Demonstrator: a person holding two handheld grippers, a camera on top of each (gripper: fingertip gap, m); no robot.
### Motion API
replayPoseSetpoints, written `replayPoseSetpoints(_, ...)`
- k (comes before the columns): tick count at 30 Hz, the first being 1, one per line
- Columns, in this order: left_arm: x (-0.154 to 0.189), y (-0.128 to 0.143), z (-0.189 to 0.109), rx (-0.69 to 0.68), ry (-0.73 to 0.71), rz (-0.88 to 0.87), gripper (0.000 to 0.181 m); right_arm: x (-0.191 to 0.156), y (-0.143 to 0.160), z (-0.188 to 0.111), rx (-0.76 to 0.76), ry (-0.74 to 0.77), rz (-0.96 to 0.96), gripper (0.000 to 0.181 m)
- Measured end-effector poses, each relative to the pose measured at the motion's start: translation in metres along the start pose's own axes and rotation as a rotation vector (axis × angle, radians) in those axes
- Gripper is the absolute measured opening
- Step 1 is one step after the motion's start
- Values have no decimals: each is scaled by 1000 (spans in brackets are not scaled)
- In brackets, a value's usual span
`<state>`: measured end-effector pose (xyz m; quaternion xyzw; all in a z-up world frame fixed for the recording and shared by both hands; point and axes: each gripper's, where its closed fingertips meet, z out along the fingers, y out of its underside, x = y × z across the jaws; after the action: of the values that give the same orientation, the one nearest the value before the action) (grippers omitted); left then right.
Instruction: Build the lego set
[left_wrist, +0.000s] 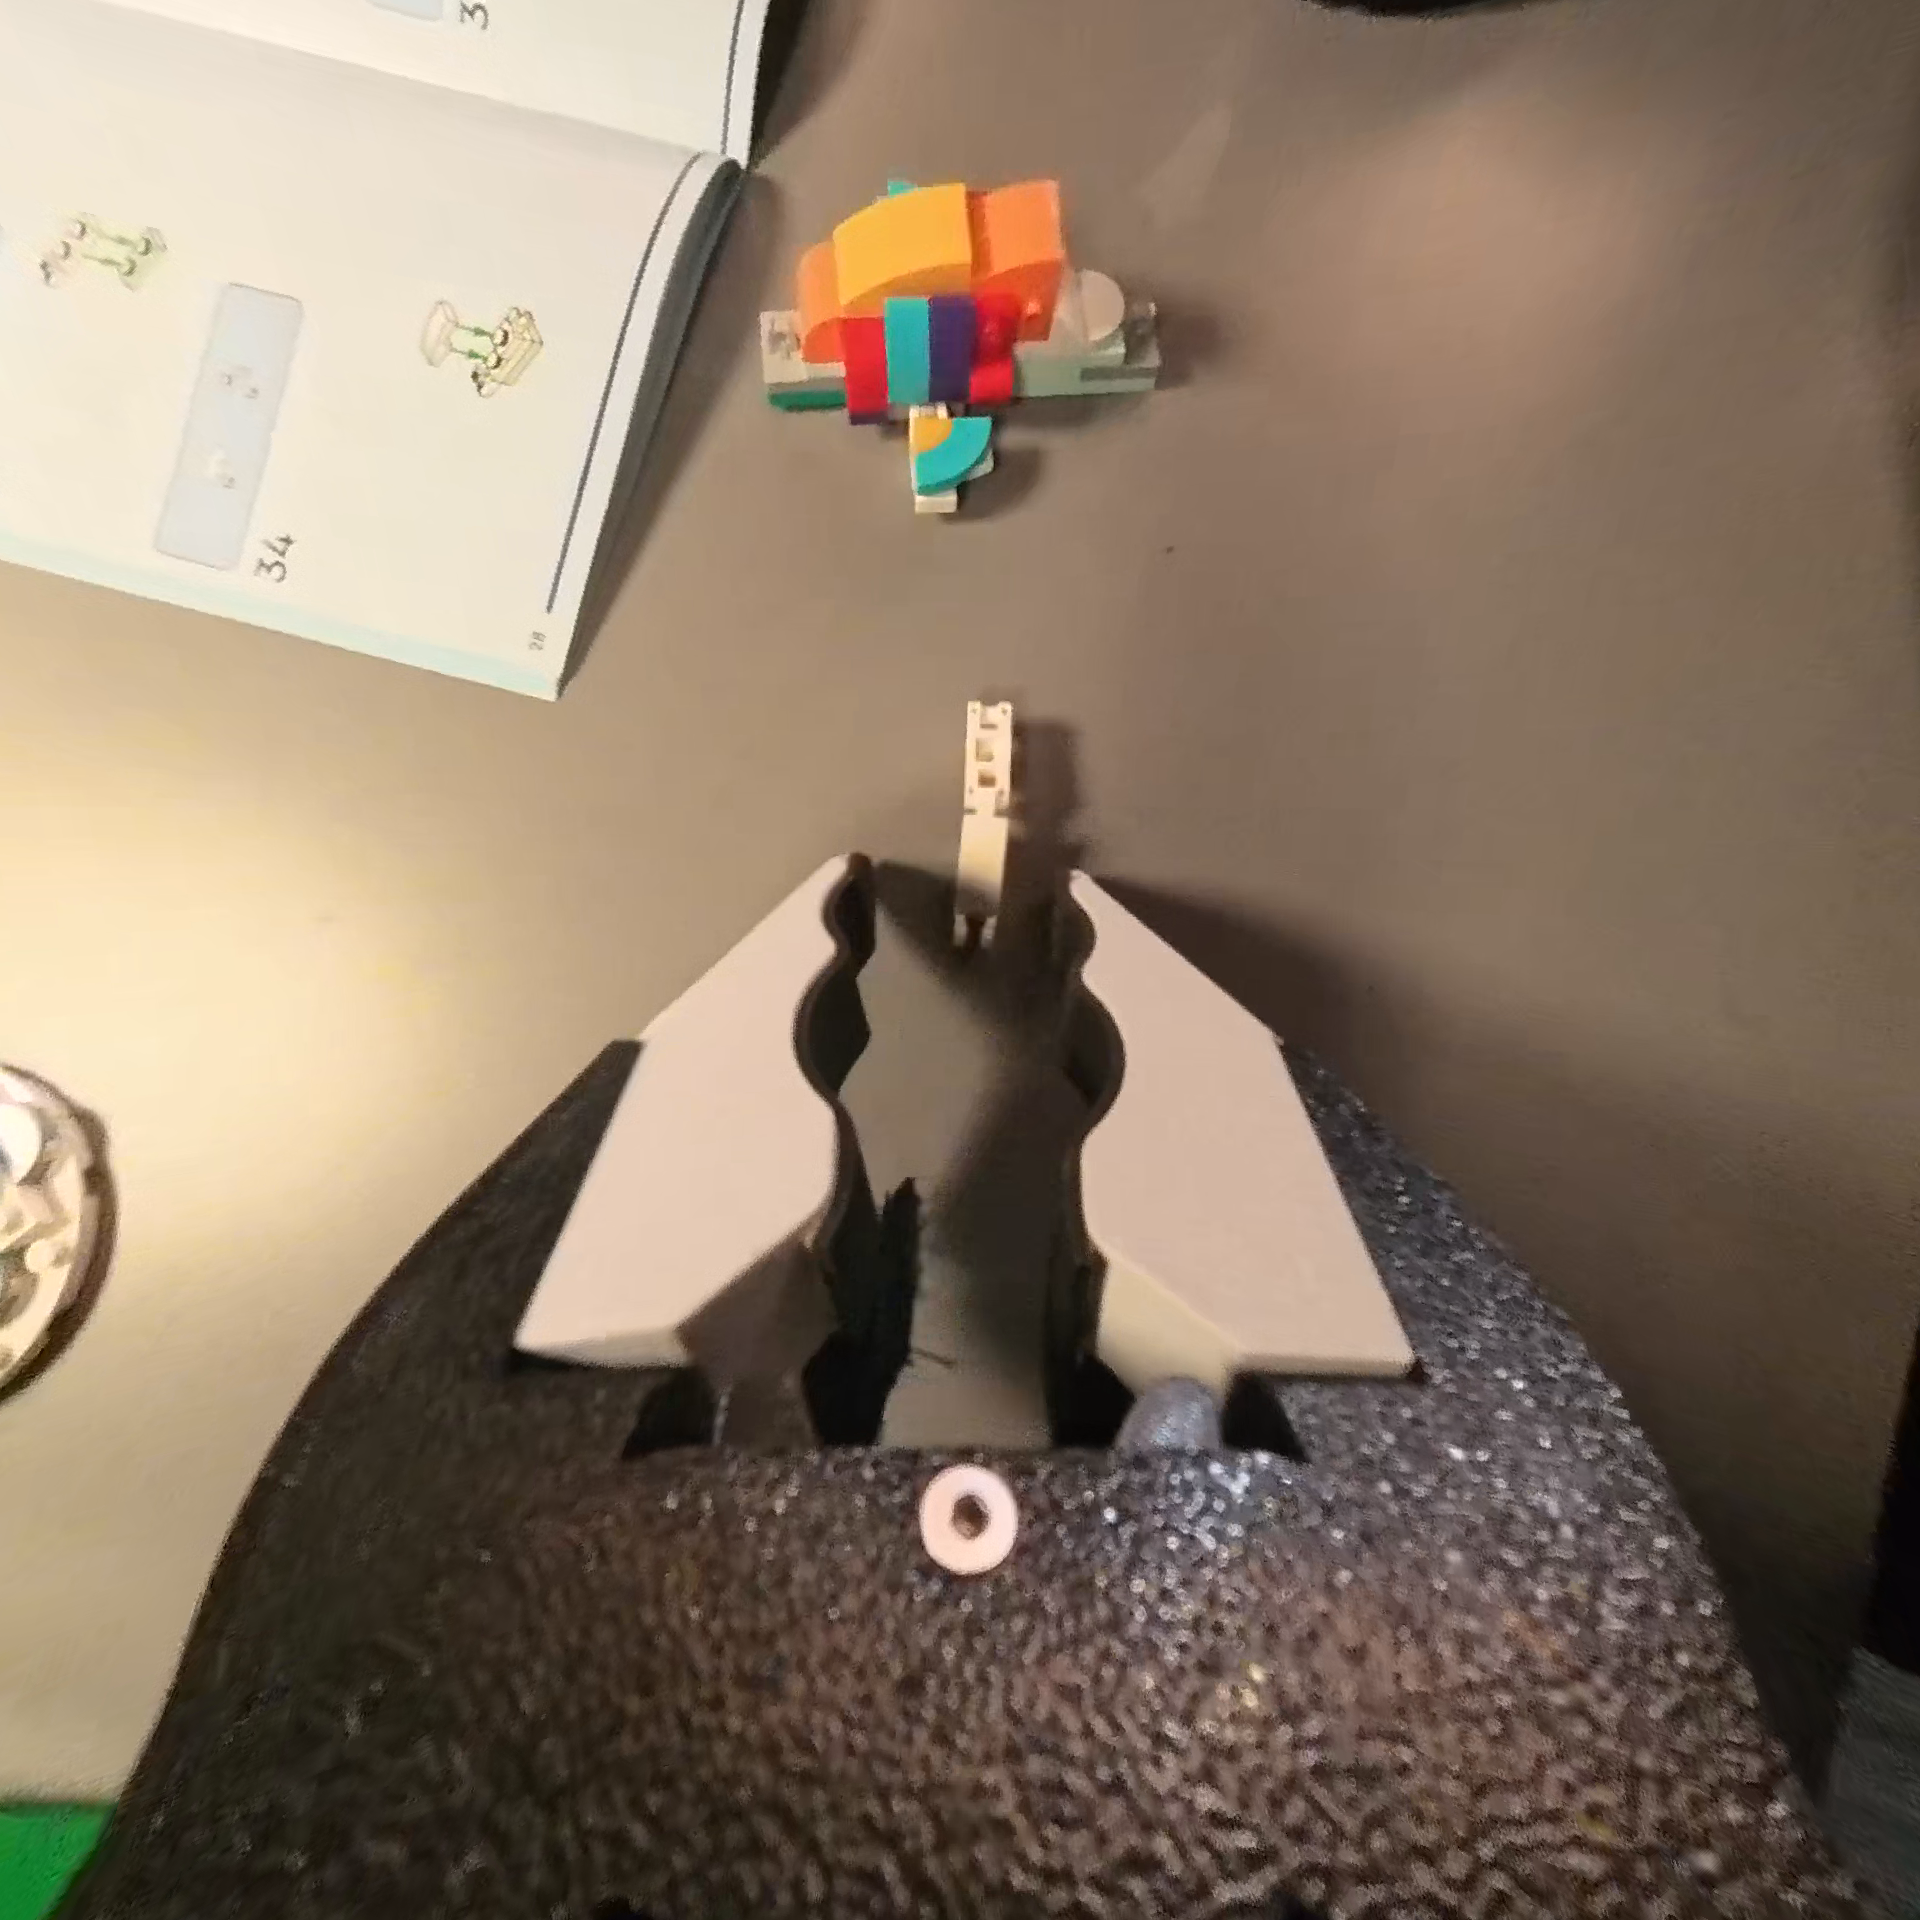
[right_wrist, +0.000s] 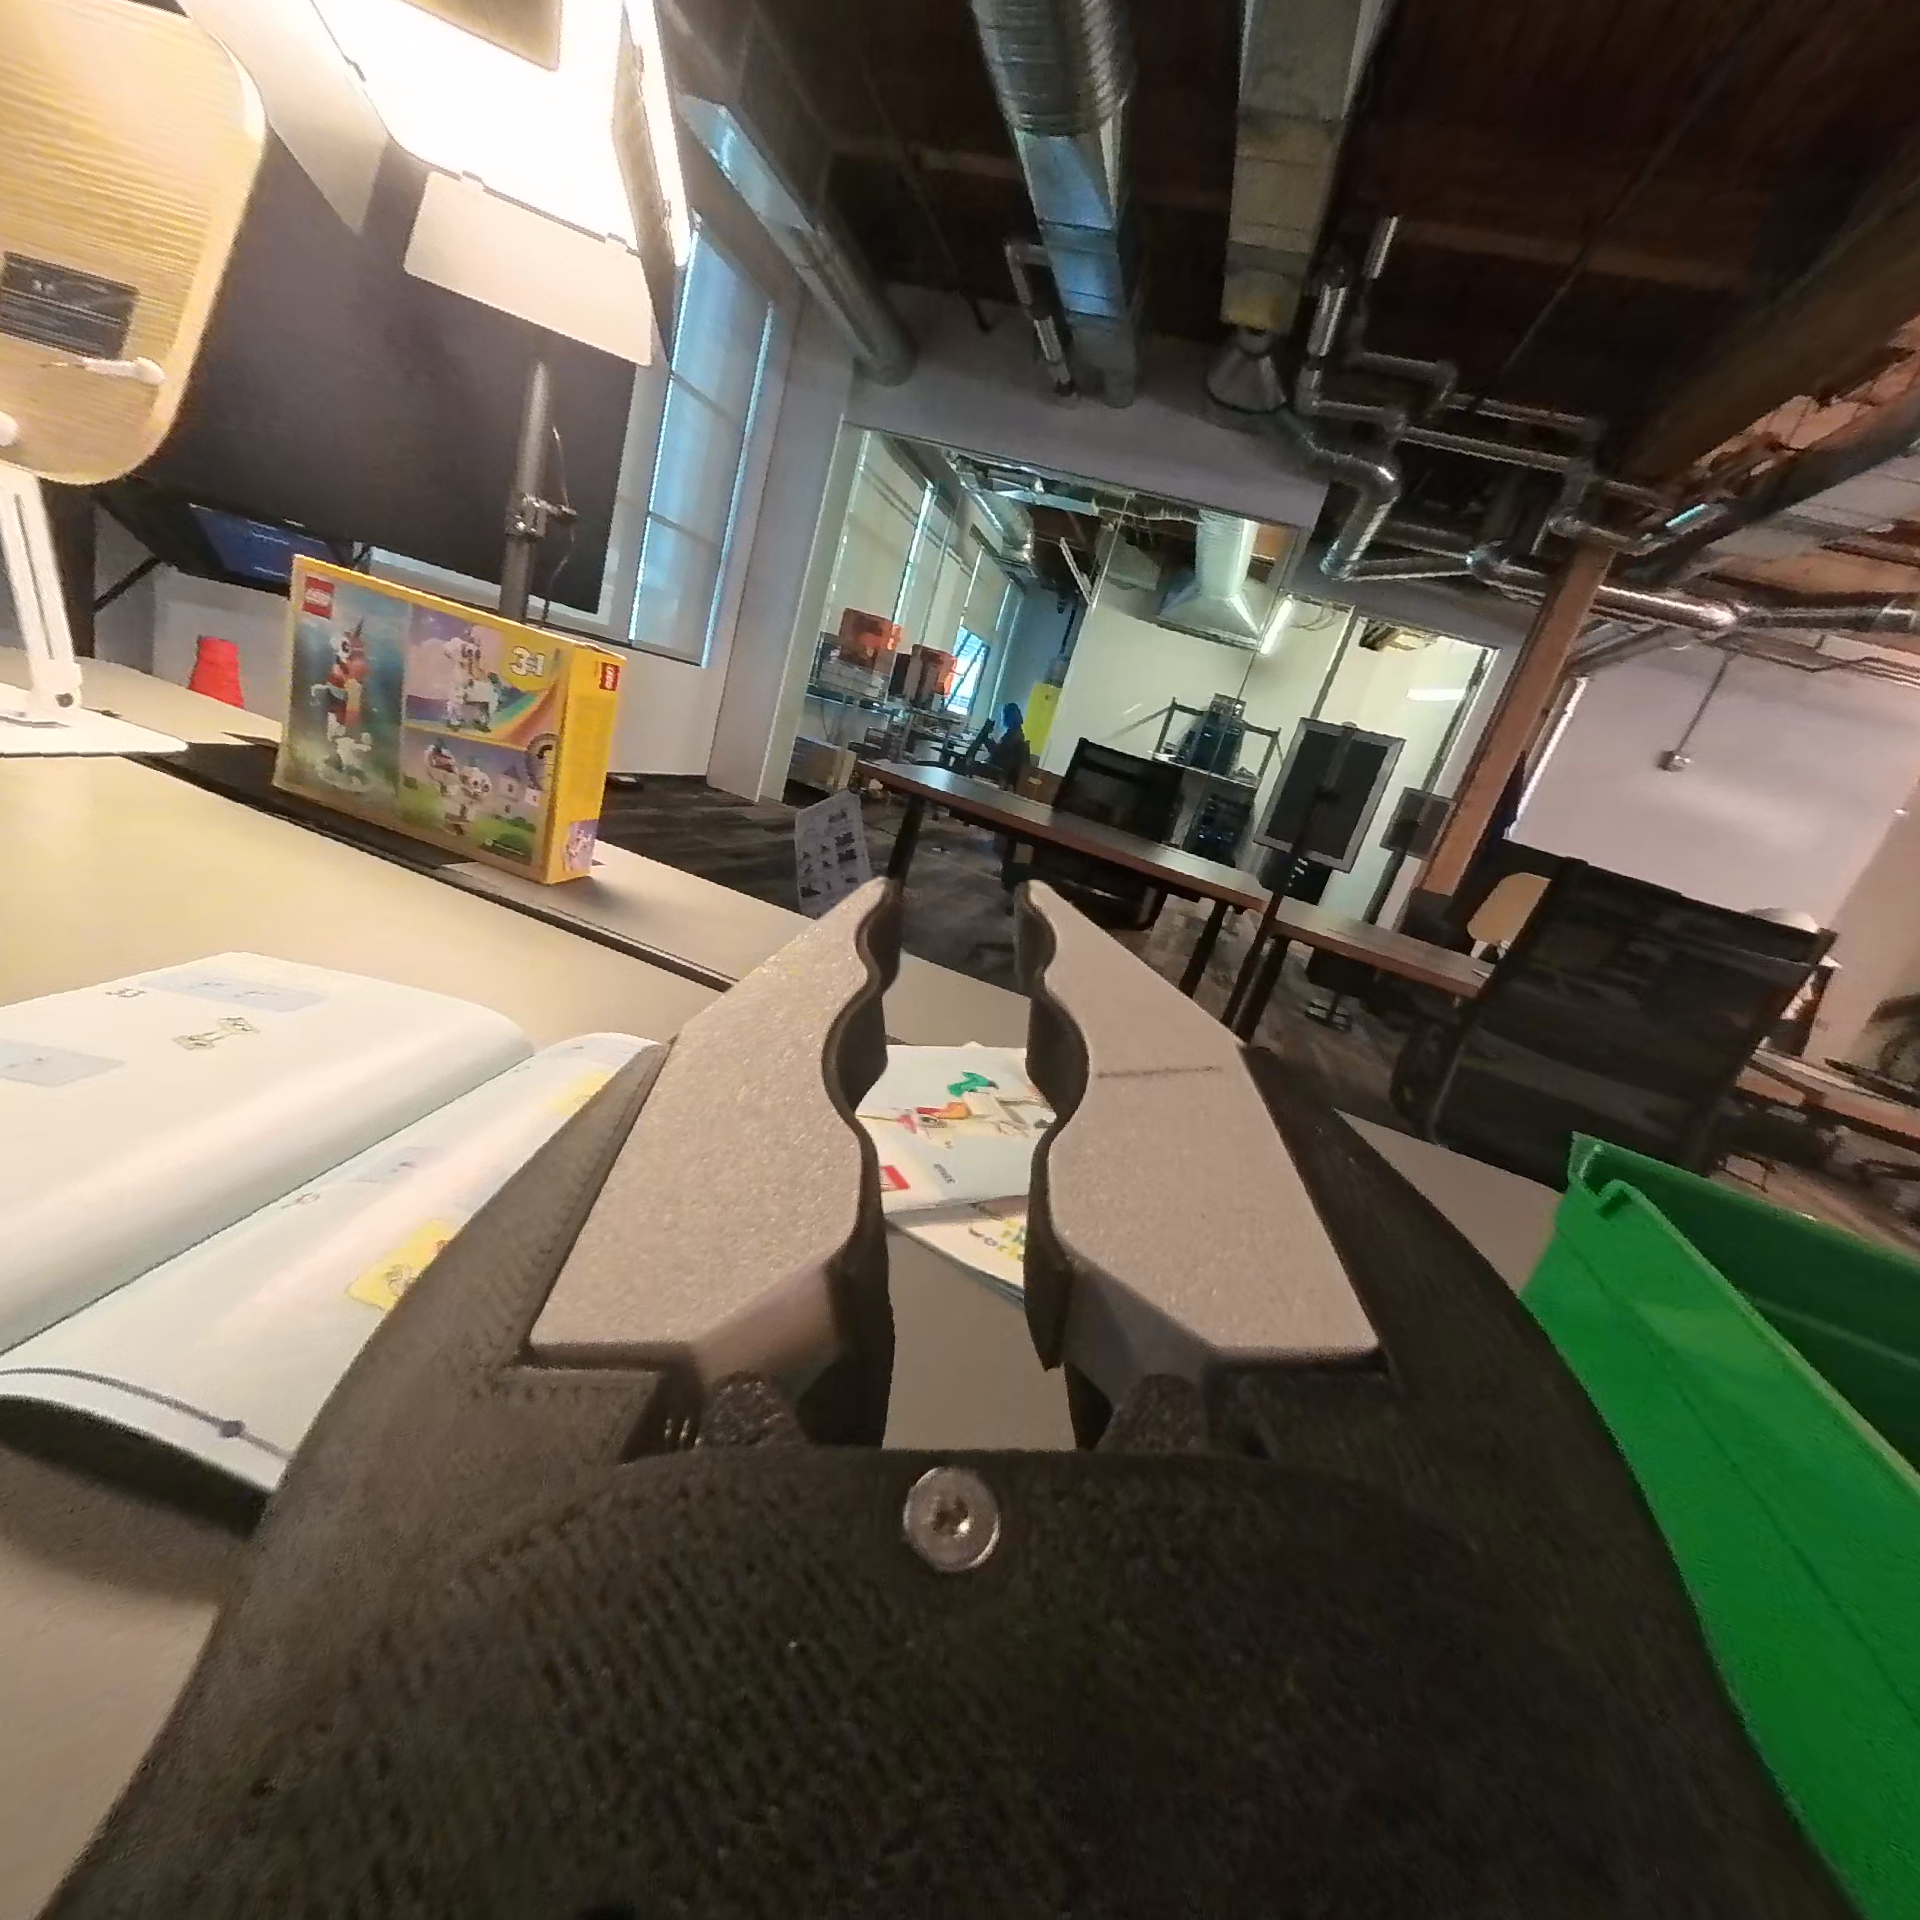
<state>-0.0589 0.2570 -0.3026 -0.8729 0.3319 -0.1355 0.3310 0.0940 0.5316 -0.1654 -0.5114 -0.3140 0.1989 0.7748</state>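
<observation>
Your left claw (left_wrist: 966, 894) hangs with its fingers apart over the cream piece (left_wrist: 985, 821), which lies on the surface between the tips, long axis running near to far toward the colourful build (left_wrist: 940, 322). Your right claw (right_wrist: 951, 914), also apart and empty, points away across the room.

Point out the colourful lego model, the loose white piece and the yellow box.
lego model (left_wrist: 940, 312): left wrist view, on its orange curved top.
white piece (left_wrist: 985, 810): left wrist view, mid-length of it.
yellow box (right_wrist: 442, 717): right wrist view, its printed front face.
</observation>
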Motion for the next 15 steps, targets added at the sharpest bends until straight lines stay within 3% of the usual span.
replayPoseSetpoints(7, 2, -1, -33, 122, -176, -41, 51, -7, -4, -2, 18, -33, 0, 19)
replayPoseSetpoints(15, 2, -2, -136, 455, -471, -161, 55, -15, -4, -1, 33, -73, 7, 19)
